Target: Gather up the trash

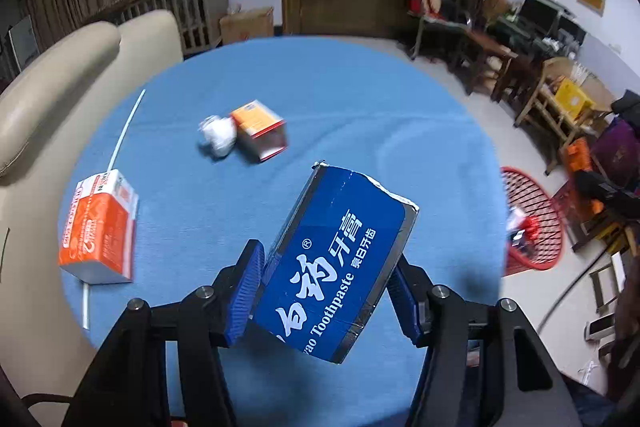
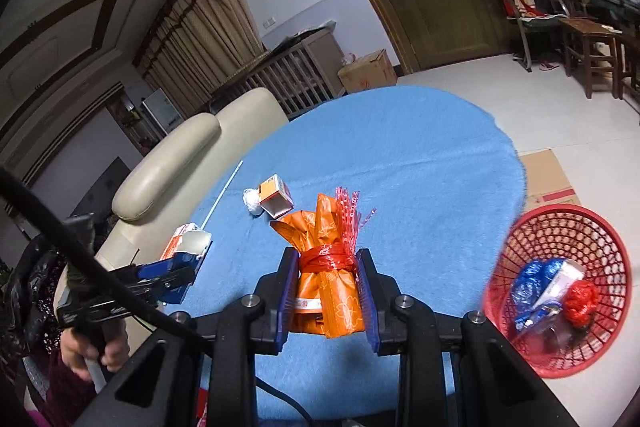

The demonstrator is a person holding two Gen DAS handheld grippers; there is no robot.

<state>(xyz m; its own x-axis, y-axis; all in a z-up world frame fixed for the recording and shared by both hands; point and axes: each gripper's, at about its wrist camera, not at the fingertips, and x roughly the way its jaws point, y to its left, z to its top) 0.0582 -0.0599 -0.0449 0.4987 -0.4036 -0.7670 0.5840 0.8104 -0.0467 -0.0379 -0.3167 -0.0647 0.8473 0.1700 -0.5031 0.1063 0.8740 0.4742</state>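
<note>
My left gripper (image 1: 325, 261) is shut on a blue toothpaste box (image 1: 340, 259), lifted above the blue-clothed round table (image 1: 360, 95). On the table lie an orange-and-white carton (image 1: 100, 223), a white paper wad (image 1: 218, 137) and a small open orange box (image 1: 260, 135). My right gripper (image 2: 326, 267) is shut on an orange wrapper bundle (image 2: 328, 299) tied with red plastic strip, held over the table's near part. A red mesh basket (image 2: 560, 291) stands on the floor to the right. It holds a blue bag, a red wad and a box.
A thin white stick (image 1: 124, 131) lies near the table's left edge. A beige sofa (image 1: 60, 75) borders the table on the left. Flat cardboard (image 2: 548, 183) lies on the floor beyond the basket. Chairs and clutter (image 1: 560, 99) line the right wall.
</note>
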